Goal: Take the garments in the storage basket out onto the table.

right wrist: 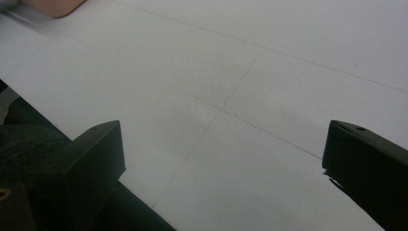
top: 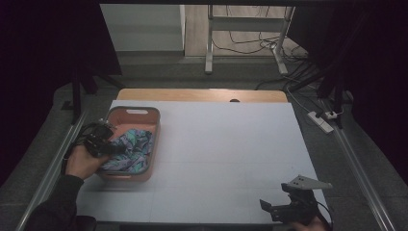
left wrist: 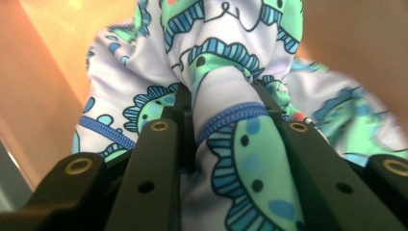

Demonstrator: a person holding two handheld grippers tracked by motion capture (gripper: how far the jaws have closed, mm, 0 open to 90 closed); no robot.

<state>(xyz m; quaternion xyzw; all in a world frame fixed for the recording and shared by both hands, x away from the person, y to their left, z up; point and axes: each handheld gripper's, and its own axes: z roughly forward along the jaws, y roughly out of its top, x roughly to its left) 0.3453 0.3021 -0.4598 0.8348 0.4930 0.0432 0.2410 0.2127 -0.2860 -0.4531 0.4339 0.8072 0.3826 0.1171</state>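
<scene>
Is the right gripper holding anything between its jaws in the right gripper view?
No: the right gripper has its jaws standing wide apart with only the bare white table between them.

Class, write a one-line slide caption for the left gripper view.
Left gripper pinching a fold of the patterned cloth inside the pink basket.
</scene>
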